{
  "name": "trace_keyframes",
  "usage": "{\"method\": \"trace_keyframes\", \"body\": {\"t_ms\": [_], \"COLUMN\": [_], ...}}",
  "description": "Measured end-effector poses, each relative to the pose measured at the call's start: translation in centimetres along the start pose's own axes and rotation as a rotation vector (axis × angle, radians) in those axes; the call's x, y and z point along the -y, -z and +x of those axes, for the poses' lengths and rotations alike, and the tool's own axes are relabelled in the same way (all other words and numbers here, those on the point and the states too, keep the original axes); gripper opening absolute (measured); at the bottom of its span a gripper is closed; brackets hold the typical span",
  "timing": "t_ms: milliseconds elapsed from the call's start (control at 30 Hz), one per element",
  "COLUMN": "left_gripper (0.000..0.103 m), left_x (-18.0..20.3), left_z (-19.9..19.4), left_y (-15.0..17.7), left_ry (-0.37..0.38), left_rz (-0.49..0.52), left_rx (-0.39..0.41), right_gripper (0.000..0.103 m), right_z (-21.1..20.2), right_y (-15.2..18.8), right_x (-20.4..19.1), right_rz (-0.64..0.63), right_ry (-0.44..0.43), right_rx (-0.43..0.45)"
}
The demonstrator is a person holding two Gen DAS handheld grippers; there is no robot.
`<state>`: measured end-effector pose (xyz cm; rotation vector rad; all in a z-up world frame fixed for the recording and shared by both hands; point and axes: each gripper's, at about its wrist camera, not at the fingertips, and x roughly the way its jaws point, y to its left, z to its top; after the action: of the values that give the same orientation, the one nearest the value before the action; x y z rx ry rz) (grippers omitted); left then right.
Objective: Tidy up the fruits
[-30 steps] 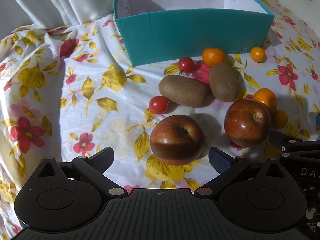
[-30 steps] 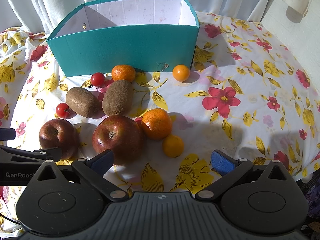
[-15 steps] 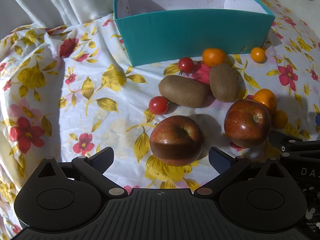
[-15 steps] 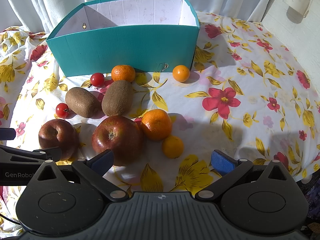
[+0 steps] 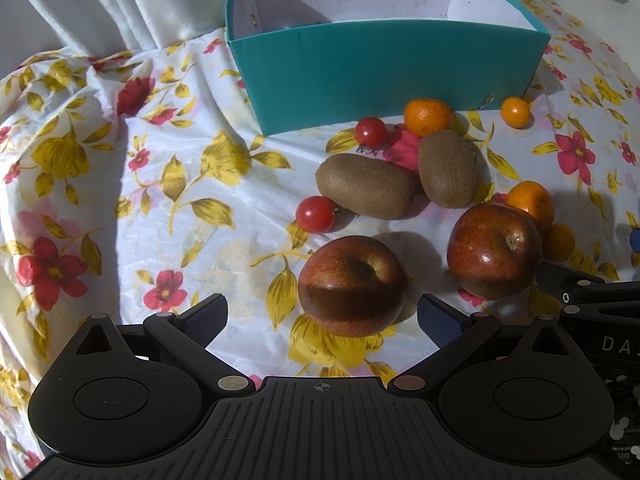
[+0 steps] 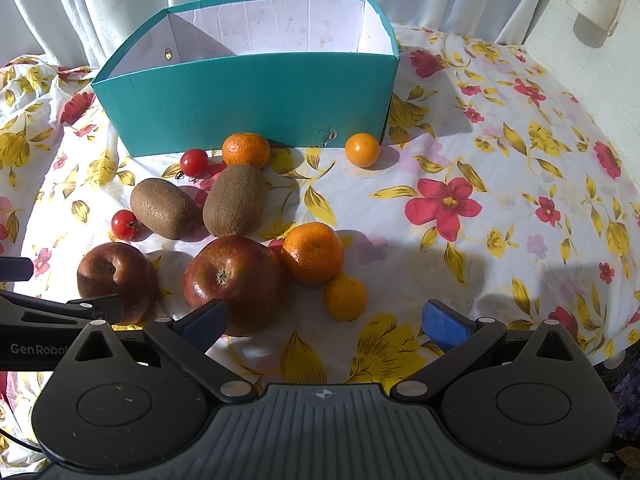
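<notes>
Lining up first pick: your left gripper [image 5: 320,316] spread wide, empty, near apple [image 5: 352,286] just ahead on cloth. Right gripper [image 6: 324,320] also spread, empty, small orange [image 6: 345,297] ahead. Teal box [image 6: 248,92] holds nothing visible. Next: advance, clamp apple.

We counted two apples [image 6: 235,285] [image 6: 116,280], two kiwis [image 6: 235,205] [image 6: 165,208], two cherry tomatoes [image 6: 194,162] [image 6: 125,224], two mandarins [image 6: 313,253] [image 6: 246,150], two small yellow-orange fruits [image 6: 345,298] [image 6: 362,149], and one teal box [image 6: 248,100], all ahead of the fingers.
</notes>
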<state>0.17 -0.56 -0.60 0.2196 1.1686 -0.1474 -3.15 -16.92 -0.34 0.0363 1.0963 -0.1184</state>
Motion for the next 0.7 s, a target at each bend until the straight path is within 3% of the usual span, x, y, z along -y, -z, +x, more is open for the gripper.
{"method": "trace_keyframes", "body": {"t_ms": [700], "left_gripper": [0.103], "left_x": [0.07], "left_z": [-0.28], "left_y": [0.05], "left_ry": [0.022], "left_rz": [0.008], "left_rx": [-0.003], "right_gripper": [0.103], "right_z": [-0.93], "right_y": [0.53], "right_x": [0.65], "right_rz": [0.013], "right_ry": [-0.052], "right_rx": [0.046]}}
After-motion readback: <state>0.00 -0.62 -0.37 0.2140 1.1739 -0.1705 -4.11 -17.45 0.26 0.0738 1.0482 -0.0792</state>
